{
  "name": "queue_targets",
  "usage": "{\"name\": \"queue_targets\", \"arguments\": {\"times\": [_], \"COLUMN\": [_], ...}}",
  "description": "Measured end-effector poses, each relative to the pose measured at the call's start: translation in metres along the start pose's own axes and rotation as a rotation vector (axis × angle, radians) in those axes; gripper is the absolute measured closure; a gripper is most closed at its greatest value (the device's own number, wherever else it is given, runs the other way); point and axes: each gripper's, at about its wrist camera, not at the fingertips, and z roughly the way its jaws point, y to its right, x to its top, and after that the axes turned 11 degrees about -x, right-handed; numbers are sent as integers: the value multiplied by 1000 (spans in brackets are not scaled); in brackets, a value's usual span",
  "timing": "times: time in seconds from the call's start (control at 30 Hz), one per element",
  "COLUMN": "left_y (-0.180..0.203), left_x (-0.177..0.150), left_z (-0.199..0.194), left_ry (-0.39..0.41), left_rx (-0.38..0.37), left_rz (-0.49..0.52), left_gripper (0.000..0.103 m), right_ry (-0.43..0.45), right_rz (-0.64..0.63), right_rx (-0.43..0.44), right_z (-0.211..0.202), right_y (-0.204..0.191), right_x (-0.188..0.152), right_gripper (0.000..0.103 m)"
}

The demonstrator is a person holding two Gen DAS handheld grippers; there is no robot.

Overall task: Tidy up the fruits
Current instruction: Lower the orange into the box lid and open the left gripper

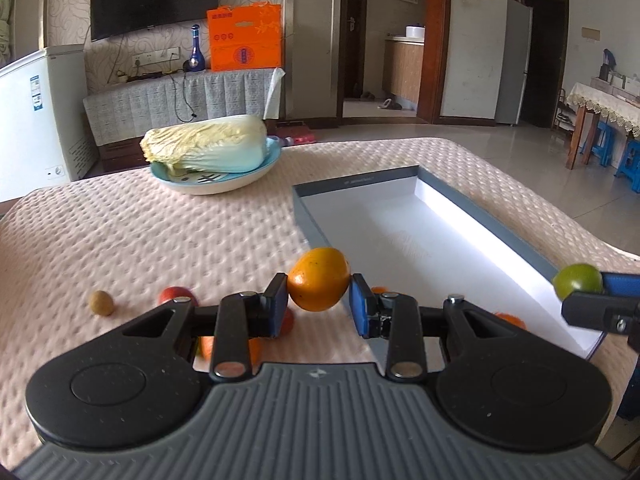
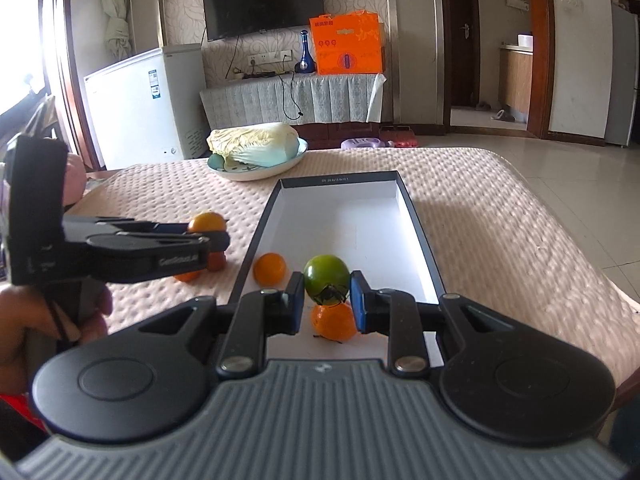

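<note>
My left gripper (image 1: 319, 300) is shut on an orange fruit (image 1: 319, 279) and holds it above the table, left of the grey-walled white box (image 1: 436, 236). It also shows in the right wrist view (image 2: 208, 236) with the orange (image 2: 207, 222). My right gripper (image 2: 326, 304) is shut on a green fruit (image 2: 326, 278), held over the near end of the box (image 2: 348, 216); the green fruit also shows in the left wrist view (image 1: 578, 281). An orange (image 2: 334, 322) lies in the box under it. Another orange (image 2: 270, 268) lies beside the box's left wall.
A red fruit (image 1: 176, 295) and a small brown fruit (image 1: 101, 303) lie on the quilted table cover (image 1: 160, 232). More orange and red fruit (image 2: 216, 262) sit under the left gripper. A plate (image 1: 216, 184) with a cabbage (image 1: 208, 144) stands at the back.
</note>
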Motion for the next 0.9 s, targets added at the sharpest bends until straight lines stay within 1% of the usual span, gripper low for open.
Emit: {"name": "queue_targets", "arguments": {"times": [0.43,0.57,0.73,0.9], "left_y": [25,30,35,37], "left_x": [15,20,24,27], "left_z": [33,42,58,77], "left_ry": [17,19,5,-32], "left_rx": [-53,-67,-78,-76], "left_rz": [37,35,24,18], "left_gripper": [65,65,65,65], "right_ry": [-17,-21,-20,-25], "right_rz": [1,2,1,3], "right_rx": [-15,-18,-17,-20], "right_z": [0,1,1,1], "right_y": [9,13,13,14], "right_x": [-2,-2,-3,-3], "right_gripper": [76,76,76,76]}}
